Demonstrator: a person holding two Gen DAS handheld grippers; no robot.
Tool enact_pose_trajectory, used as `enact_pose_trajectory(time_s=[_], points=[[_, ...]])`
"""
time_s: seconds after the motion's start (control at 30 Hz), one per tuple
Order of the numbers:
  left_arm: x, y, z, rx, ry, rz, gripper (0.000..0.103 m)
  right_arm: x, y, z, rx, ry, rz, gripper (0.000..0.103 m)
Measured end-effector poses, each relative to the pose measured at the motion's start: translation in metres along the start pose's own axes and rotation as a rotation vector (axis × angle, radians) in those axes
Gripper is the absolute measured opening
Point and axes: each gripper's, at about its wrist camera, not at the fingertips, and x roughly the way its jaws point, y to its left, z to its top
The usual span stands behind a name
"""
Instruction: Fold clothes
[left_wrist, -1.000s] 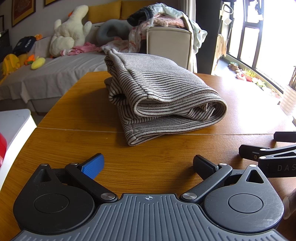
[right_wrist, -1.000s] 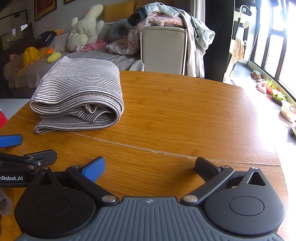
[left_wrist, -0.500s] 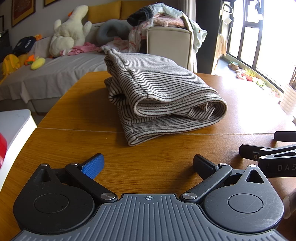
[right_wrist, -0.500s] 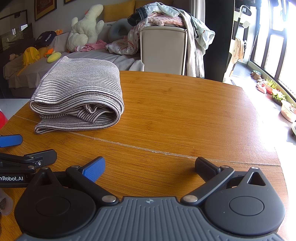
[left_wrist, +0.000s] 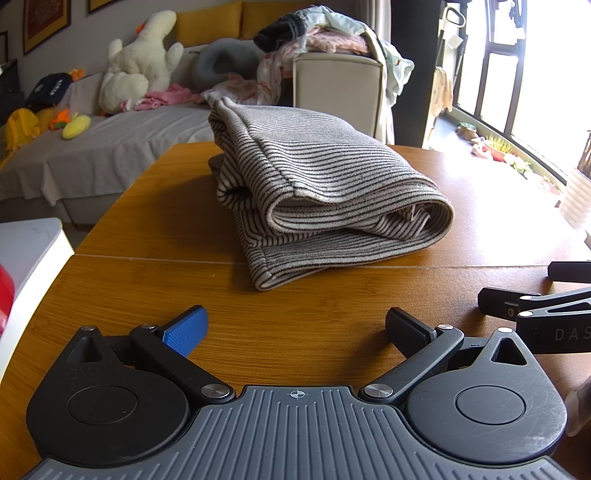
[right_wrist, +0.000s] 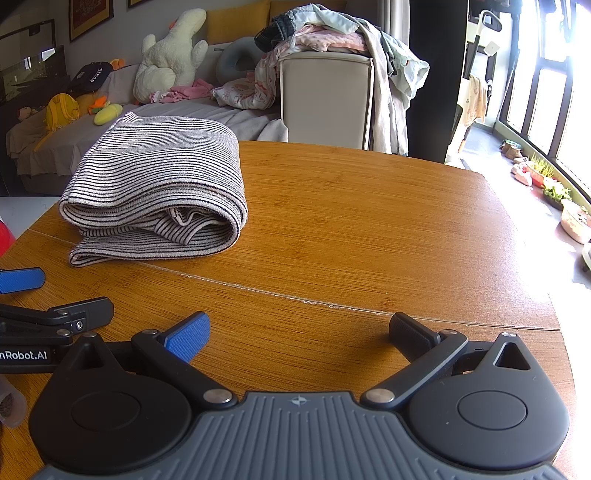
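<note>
A grey garment with thin dark stripes (left_wrist: 317, 192) lies folded in a thick bundle on the wooden table (left_wrist: 155, 295); the right wrist view shows the same garment (right_wrist: 159, 192) at the left. My left gripper (left_wrist: 295, 326) rests low near the table's front edge, open, with nothing between its fingers and a gap of bare wood to the bundle. My right gripper (right_wrist: 299, 332) sits beside it, also open and empty, pointing at bare table to the right of the bundle. Each gripper shows at the edge of the other's view.
Behind the table stands a beige chair (right_wrist: 325, 96) heaped with loose clothes (right_wrist: 332, 33). A grey sofa (left_wrist: 92, 147) with a plush duck and toys is at the back left. A white surface (left_wrist: 26, 251) sits left of the table. Windows are at the right.
</note>
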Motion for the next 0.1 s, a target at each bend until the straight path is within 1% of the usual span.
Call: enact_pose_trajectory(time_s=[0.1], points=[[-0.0004,0.0009,0.0,-0.003,-0.002,-0.004,0.103,0.0,0.0001,0.0,0.0,0.0,0.0,0.103]])
